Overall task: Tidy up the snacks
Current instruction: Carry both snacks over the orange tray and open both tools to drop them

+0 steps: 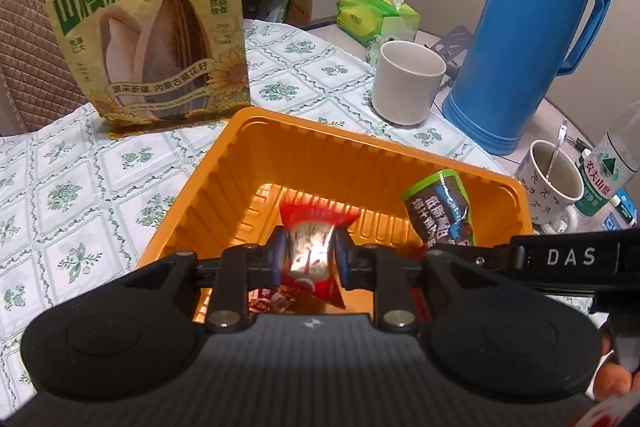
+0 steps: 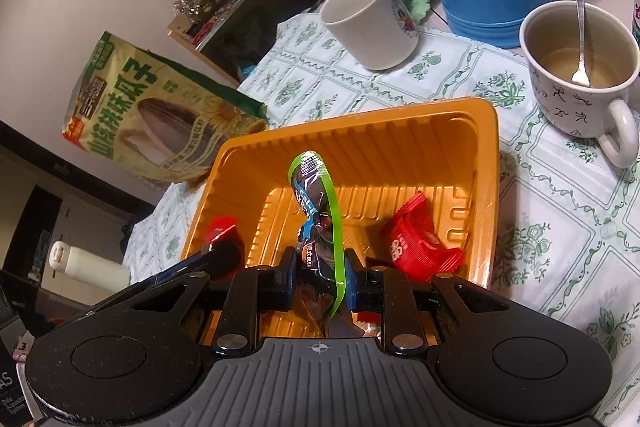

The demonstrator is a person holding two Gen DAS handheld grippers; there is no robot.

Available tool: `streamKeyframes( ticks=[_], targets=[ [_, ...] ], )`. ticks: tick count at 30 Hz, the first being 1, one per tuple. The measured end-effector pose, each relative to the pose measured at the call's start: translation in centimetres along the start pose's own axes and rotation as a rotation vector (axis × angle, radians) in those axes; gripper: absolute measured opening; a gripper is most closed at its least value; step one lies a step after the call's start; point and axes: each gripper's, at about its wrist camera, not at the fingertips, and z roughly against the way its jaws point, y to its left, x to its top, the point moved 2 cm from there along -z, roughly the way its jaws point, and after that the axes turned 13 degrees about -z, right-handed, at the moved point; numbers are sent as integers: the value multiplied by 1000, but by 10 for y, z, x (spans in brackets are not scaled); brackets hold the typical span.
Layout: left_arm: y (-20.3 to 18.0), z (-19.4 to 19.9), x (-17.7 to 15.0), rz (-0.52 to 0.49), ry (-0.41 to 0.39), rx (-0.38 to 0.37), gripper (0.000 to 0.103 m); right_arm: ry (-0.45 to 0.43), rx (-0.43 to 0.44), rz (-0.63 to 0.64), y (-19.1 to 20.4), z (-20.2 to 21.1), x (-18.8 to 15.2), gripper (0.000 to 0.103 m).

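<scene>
Pads of the left gripper (image 1: 307, 255) sit on either side of a red-and-white snack packet (image 1: 310, 247), which hangs between them over the inside of the orange tray (image 1: 192, 195); whether they press it or have just let go cannot be told from the left wrist view. The right gripper (image 2: 319, 279) is clamped on a dark snack packet with a green edge (image 2: 316, 211), held upright above the middle of the same tray.

The step in hand looks like dropping both packets into the tray. To do it well, each gripper should sink a little lower inside the walls before its jaws part, so the packets fall flat on the ribbed floor and do not bounce over the rim. A red packet (image 2: 420, 247) already lies by the tray's right wall in the right wrist view, so the dark packet is best let go toward the free middle.

Near the tray's far edge on the tablecloth (image 1: 80, 187) stand a sunflower seed bag (image 1: 148, 23), a white cup (image 1: 408, 83) and a blue thermos (image 1: 532, 39); a mug with a spoon (image 2: 580, 67) stands off the tray's far right corner. Keeping both hands low and inside the tray avoids knocking these.
</scene>
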Motion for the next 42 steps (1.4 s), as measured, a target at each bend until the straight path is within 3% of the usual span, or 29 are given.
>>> streamKeyframes(
  ticks=[1, 3, 22, 25, 27, 42],
  targets=[
    [0, -1, 1, 4, -1, -5, 34, 0, 0, -2, -1, 0, 1, 24],
    [1, 0, 1, 5, -11, -7, 37, 1, 0, -9, -1, -1, 3, 24],
    [24, 13, -14, 48, 15, 14, 40, -19, 9, -44, 2, -9, 7, 24],
    [25, 16, -15, 55, 10, 14, 43, -32, 10, -45, 4, -8, 8, 31],
    [25, 20, -16, 56, 5, 12, 44, -42, 31, -40, 6, -5, 8, 47],
    [17, 57, -28, 65, -36, -31, 51, -53, -16, 93, 4, 36, -16, 55]
  ],
)
